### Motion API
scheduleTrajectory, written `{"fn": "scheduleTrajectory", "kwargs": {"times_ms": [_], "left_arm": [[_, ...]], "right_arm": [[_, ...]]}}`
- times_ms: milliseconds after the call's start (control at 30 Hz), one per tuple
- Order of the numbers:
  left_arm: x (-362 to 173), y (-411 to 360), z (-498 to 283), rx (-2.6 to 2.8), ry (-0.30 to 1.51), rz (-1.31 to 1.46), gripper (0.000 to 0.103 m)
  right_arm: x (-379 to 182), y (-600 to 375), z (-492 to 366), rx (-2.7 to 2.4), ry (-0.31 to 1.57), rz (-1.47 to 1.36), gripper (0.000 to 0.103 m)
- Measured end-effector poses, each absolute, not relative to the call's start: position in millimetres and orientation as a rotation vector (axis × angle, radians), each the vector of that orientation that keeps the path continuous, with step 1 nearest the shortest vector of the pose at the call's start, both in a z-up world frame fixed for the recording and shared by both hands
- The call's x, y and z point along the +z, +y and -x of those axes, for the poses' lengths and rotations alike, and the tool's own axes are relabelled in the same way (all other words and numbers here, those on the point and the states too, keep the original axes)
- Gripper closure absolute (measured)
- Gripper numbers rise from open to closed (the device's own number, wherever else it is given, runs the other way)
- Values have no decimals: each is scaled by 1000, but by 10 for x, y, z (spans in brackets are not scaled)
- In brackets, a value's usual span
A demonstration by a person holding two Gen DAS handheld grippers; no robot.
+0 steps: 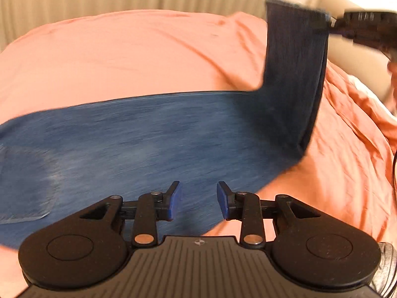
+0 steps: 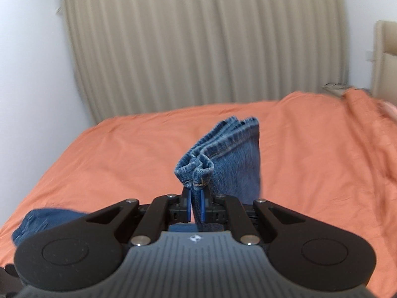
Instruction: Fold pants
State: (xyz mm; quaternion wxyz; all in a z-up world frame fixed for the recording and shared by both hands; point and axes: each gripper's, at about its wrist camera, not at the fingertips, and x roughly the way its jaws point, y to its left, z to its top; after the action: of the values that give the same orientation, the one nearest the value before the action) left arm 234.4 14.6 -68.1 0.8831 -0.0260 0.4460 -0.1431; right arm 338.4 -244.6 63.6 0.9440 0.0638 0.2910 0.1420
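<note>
Meanwhile, the right hand-held gripper (image 2: pixel 196 207) is clamped on the hem of the blue pants (image 1: pixel 153 136), lifting one end off the orange bed (image 1: pixel 124 54); the left hand-held gripper (image 1: pixel 198 200) hangs partly open above them, holding nothing.

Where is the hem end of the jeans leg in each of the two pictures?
Left wrist view: hem end at upper right, lifted, pinched by the right tongs.
Right wrist view: hem end at centre, bunched just above the shut tongs.
Shared landmark: the orange bedsheet.
</note>
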Motion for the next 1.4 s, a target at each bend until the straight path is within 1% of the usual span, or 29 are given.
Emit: {"fn": "scheduleTrajectory", "kwargs": {"times_ms": [133,300,333,400,467,600,667,700,733,767,833,933,1000,1100,1267,1400], "left_arm": [[-704,464,-2217,-244,935,88,63],[-832,745,-2060,-214,950,153,57],[-842,847,-2037,-214,952,169,56],[-886,945,-2020,-217,952,210,47],[-937,999,-2034,-223,951,258,45],[-998,1065,-2083,-247,951,326,44],[-1009,1041,-2156,-246,950,335,41],[-1009,1015,-2197,-246,952,336,41],[-1012,992,-2245,-258,951,342,41],[-1022,977,-2297,-268,946,349,41],[-1038,938,-2415,-272,944,376,42],[-1113,917,-2643,-283,956,482,41],[-1210,924,-2810,-289,974,582,39],[-1369,870,-3066,-296,1008,667,39],[-1630,747,-3408,-295,1083,710,41],[-1832,748,-3549,-301,1089,804,42]], "right_arm": [[274,-1744,-3331,355,690,-103,101],[-563,-945,-3108,432,873,28,101],[-723,-826,-3058,427,912,67,100],[-970,-708,-2980,425,948,119,100],[-1134,-731,-2931,419,975,128,99],[-1161,-798,-2898,427,989,140,96],[-1125,-810,-2910,447,1007,133,82],[-1078,-856,-2918,463,1021,117,78],[-1035,-891,-2916,480,1037,92,70],[-1004,-926,-2915,496,1053,63,67],[-907,-1022,-2889,511,1052,13,65],[-774,-1240,-2875,496,1003,-51,52],[-751,-1373,-2876,459,947,-52,51],[-784,-1582,-2893,383,861,-26,46],[-931,-1974,-2976,296,828,-137,44],[-1076,-2154,-2950,306,791,-216,40]]}}
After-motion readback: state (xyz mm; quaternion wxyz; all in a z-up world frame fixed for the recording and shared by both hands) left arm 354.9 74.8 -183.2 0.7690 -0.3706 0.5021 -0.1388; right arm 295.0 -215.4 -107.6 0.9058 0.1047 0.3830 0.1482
